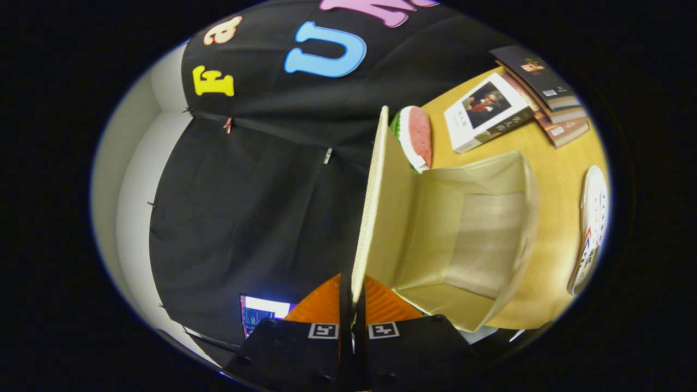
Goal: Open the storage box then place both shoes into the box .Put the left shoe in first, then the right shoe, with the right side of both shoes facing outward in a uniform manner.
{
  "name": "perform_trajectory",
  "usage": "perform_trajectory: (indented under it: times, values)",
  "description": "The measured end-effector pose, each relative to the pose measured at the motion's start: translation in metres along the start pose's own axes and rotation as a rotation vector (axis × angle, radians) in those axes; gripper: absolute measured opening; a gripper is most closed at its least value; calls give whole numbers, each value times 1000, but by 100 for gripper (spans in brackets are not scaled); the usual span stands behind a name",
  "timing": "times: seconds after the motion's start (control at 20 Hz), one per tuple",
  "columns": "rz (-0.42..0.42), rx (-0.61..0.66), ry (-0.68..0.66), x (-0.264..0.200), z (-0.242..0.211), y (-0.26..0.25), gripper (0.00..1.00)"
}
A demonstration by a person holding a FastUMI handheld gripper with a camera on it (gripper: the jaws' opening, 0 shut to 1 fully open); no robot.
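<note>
The storage box (479,239) stands open on the desk (550,163), its pale beige fabric interior bare, with nothing lying inside. Its lid (375,201), a thin cream panel with a woven texture along the edge, is swung up away from the box's opening. The hand-held gripper (353,305) has its fingers pressed together on the lid's free edge, pinching it between them. Beside the box, on its far side from the lid, lies a white shoe (592,228) on the desk. Beyond the box sit a watermelon slice (416,136) and a stack of books (523,98).
</note>
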State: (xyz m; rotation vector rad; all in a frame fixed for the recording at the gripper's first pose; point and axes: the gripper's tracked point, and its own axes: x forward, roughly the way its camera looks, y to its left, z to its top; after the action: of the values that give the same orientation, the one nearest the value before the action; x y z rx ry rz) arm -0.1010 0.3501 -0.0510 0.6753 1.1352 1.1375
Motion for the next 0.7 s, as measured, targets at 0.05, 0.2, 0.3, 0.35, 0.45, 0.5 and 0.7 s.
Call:
perform_trajectory:
  times: [0.05, 0.2, 0.3, 0.35, 0.45, 0.5, 0.7]
  values:
    - [1, -41, 13, 8, 0, 10, 5]
    - [22, -78, 45, 44, -2, 35, 6]
    - [29, -87, 66, 68, -3, 46, 5]
    - [31, -96, 81, 81, -5, 50, 5]
    - [29, -104, 107, 107, -10, 60, 5]
    - [20, -114, 118, 120, -12, 62, 5]
    - [-9, -147, 169, 166, -35, 61, 5]
